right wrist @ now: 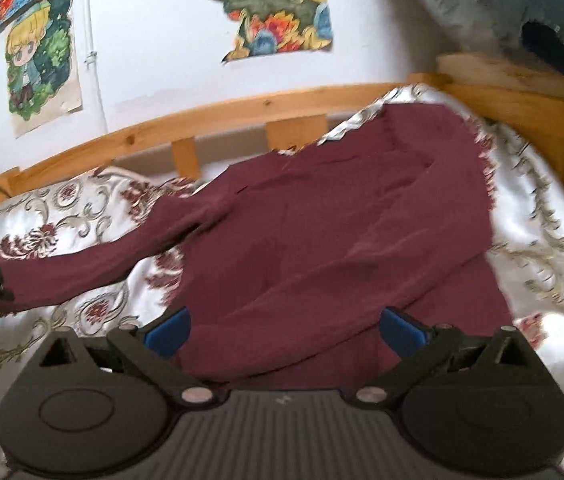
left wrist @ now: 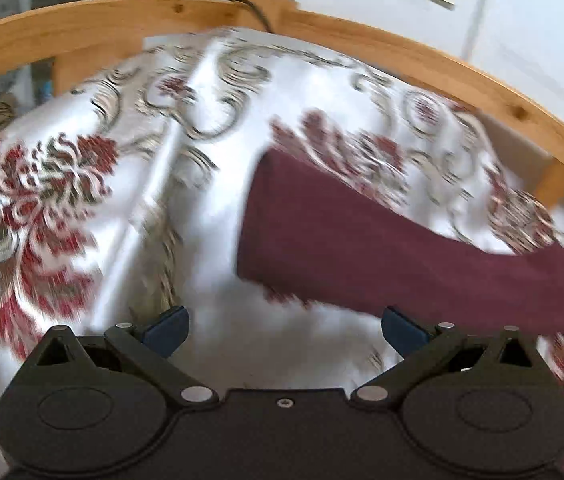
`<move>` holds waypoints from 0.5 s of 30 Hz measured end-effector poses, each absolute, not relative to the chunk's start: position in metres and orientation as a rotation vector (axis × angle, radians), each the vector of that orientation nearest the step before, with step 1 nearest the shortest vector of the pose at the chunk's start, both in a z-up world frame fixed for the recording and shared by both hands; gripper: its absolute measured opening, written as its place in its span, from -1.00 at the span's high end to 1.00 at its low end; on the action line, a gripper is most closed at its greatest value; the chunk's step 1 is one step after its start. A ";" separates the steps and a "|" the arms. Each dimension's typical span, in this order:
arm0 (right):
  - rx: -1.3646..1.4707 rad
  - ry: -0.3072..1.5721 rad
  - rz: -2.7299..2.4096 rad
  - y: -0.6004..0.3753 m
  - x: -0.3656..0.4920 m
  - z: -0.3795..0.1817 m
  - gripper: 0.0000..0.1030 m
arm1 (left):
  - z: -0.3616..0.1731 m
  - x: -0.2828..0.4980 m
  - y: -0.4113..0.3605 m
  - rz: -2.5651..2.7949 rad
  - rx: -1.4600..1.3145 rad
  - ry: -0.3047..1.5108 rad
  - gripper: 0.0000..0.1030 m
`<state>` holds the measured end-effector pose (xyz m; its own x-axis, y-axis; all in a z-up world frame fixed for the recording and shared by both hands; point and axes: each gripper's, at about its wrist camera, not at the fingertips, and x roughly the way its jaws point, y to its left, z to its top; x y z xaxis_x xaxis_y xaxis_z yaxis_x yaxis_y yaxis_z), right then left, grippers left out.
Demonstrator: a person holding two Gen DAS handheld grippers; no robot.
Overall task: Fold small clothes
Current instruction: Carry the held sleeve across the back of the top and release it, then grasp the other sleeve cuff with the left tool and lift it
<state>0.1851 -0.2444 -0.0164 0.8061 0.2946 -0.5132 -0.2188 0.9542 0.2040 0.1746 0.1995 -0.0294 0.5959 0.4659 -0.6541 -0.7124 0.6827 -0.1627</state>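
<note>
A maroon sweater (right wrist: pixel 322 232) lies spread on a flowered bedcover (right wrist: pixel 61 216), and both grippers are released.

On the left, the left gripper (left wrist: pixel 285 330) hangs with its blue fingers (left wrist: pixel 165 328) wide apart over the white cloth, holding nothing; one sleeve (left wrist: pixel 342 240) of the sweater stretches across the cover just in front of its right finger. On the right, the right gripper (right wrist: pixel 285 330) is also wide apart, above the lower body of the sweater. A wooden rail (right wrist: pixel 161 132) runs behind the bed, and drawings (right wrist: pixel 41 64) hang on the wall.
</note>
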 end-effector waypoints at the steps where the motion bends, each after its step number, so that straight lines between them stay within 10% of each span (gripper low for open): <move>1: 0.149 0.581 0.281 -0.243 0.186 -0.019 -1.00 | -0.029 0.177 0.206 0.723 -0.426 0.614 -0.99; 8: 0.183 0.649 0.283 -0.247 0.192 -0.033 -1.00 | -0.022 0.213 0.218 0.716 -0.270 0.623 -0.80; 15: 0.198 0.670 0.271 -0.248 0.194 -0.042 -1.00 | -0.021 0.222 0.223 0.800 -0.201 0.622 0.03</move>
<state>0.1937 -0.2484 -0.0417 0.7506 0.3094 -0.5838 -0.1828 0.9464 0.2664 0.2222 0.2227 -0.0210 0.5308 0.6080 -0.5904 -0.7224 0.6889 0.0600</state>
